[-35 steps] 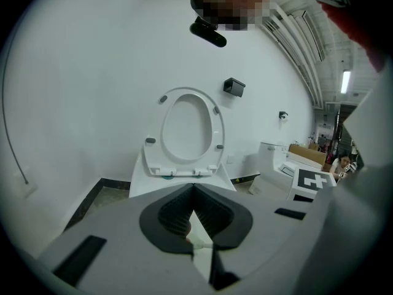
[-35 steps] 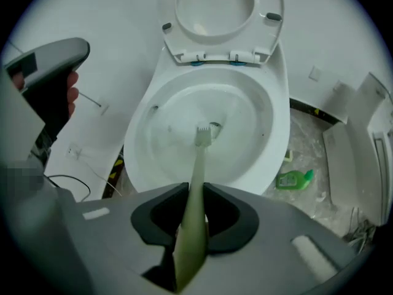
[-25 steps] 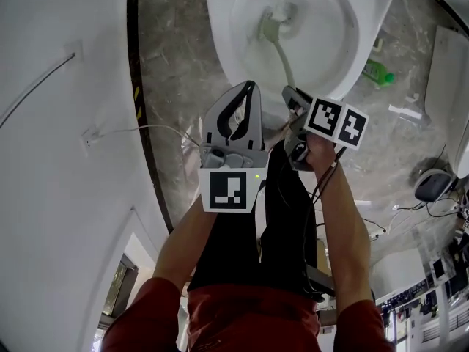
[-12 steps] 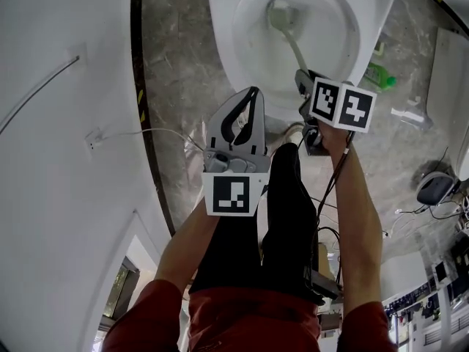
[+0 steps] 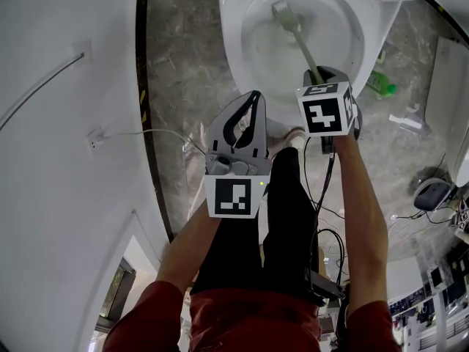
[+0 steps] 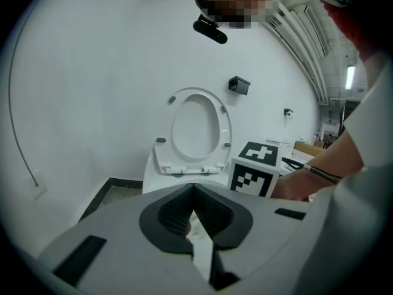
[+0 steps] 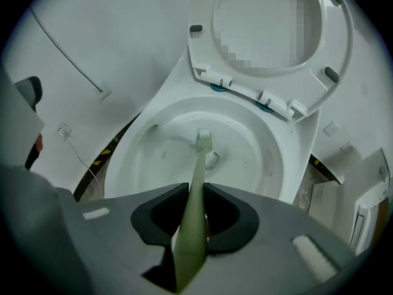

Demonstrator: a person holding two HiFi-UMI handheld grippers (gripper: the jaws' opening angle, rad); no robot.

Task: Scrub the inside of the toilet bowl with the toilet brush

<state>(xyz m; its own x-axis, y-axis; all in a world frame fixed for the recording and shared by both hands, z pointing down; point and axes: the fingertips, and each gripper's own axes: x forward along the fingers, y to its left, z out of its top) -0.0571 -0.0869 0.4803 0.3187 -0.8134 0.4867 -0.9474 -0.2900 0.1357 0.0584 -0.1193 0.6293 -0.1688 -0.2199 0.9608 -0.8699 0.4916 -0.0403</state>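
The white toilet bowl (image 5: 234, 42) (image 7: 123, 158) lies open, its seat and lid (image 7: 334, 48) (image 6: 195, 128) raised. A pale green toilet brush (image 5: 293, 31) (image 7: 198, 171) reaches into the bowl, its head (image 7: 204, 142) against the far inner wall above the drain. My right gripper (image 5: 320, 75) (image 7: 195, 192) is shut on the brush handle, over the bowl's near rim. My left gripper (image 5: 253, 97) (image 6: 194, 192) hangs shut and empty to the left, in front of the bowl.
A white wall with a cable (image 5: 44, 79) runs along the left, with a dark skirting strip (image 5: 143, 86). A green bottle (image 5: 381, 85) lies on the marble floor right of the toilet. Cables and equipment (image 5: 432, 189) crowd the right. The person's legs (image 5: 249, 270) stand below.
The right gripper has swung right and forward over the bowl. The brush head has moved from the bowl's left middle to its far inner wall. The left gripper has barely moved.
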